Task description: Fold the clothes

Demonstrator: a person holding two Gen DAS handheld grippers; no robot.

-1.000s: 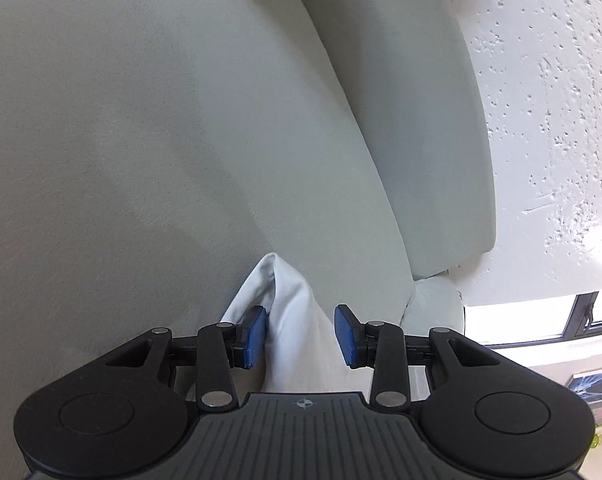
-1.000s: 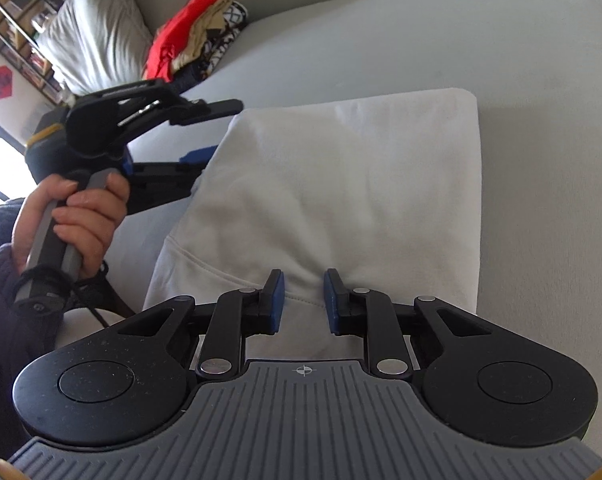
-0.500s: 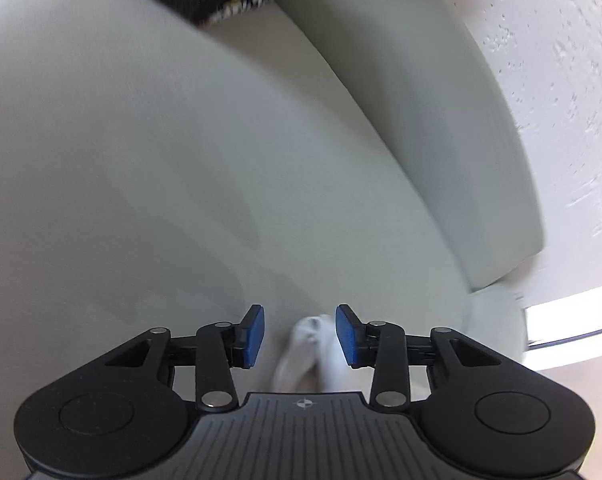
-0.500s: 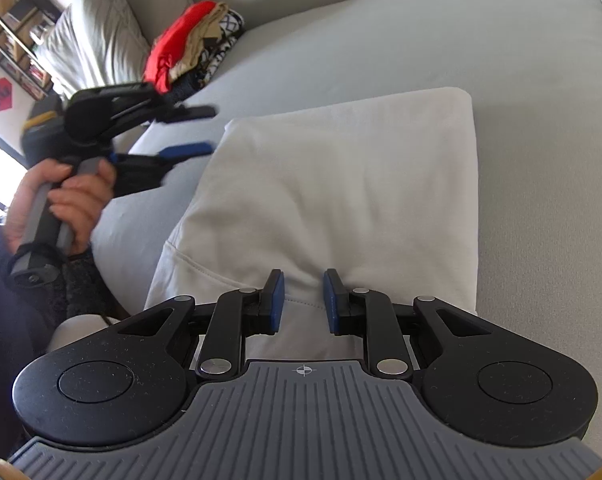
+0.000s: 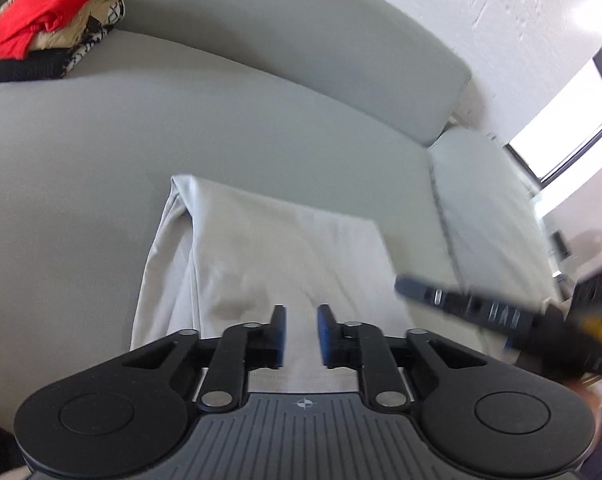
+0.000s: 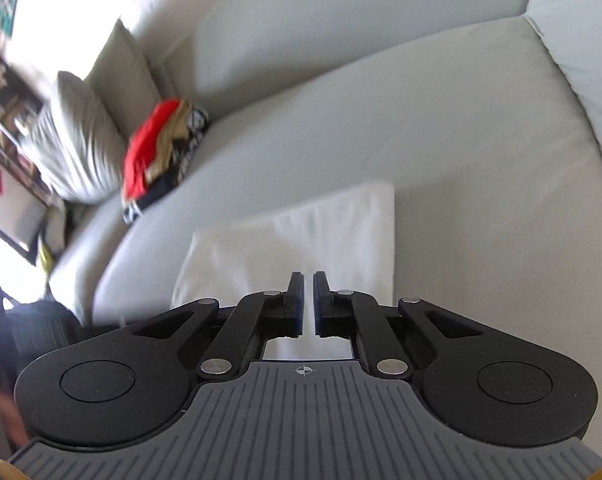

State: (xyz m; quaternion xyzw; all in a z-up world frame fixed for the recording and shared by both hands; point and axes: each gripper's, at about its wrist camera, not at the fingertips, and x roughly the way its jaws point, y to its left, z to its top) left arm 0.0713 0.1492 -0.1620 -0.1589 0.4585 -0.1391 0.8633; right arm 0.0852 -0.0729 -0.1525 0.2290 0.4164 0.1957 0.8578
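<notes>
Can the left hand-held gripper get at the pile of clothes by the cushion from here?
Probably yes. The left hand-held gripper is open and holds nothing, and only bare sofa lies between it and the pile of clothes. The pile sits well off, so it needs a long reach.

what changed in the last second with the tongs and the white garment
The left tongs let go of the garment's left edge, swung away and now hover open over the folded white garment. The right tongs drew back and narrowed, apparently holding nothing. The garment stayed folded on the sofa; the clothes pile did not move.
</notes>
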